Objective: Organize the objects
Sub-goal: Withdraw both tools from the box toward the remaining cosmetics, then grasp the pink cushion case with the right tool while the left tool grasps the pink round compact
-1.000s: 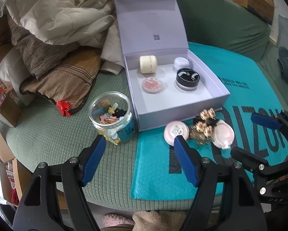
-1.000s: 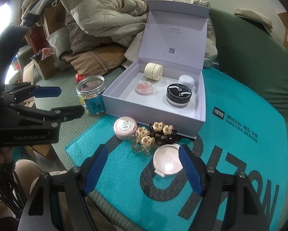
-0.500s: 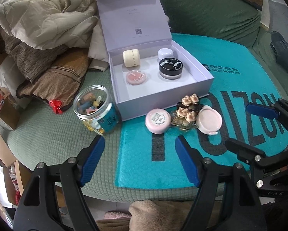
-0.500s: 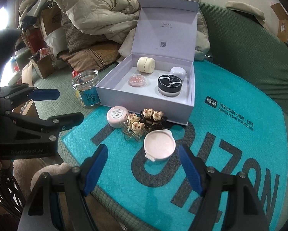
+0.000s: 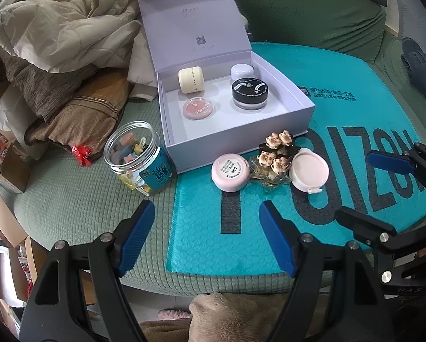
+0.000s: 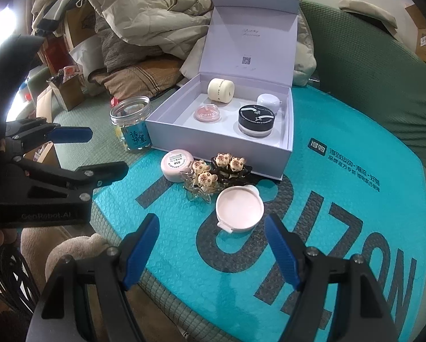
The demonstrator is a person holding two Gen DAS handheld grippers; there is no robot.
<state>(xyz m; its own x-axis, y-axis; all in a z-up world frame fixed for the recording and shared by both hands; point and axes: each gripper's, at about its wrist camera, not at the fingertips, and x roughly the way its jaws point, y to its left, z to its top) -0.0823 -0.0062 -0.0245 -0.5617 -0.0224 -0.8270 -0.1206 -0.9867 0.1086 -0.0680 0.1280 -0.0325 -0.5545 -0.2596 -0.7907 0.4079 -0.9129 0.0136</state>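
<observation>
1. Left hand-held gripper (image 5: 206, 239) is spread open, holding nothing, hovering over the teal mailer (image 5: 341, 148) edge.
2. Right hand-held gripper (image 6: 211, 249) is open too, empty, just short of the white round case (image 6: 239, 208).
3. Pink compact (image 5: 230, 172) and bear clips (image 5: 275, 151) sit right in front of the open lavender box (image 5: 270, 126).
4. Glass jar (image 5: 139, 156) stands left of the box; contents maybe clips.

Left tongs (image 5: 206, 222) gape, apparently empty, before box (image 5: 284, 116).

Left gripper (image 5: 206, 219) and right gripper (image 6: 211, 228): jaws apart, empty, angled downward.
</observation>
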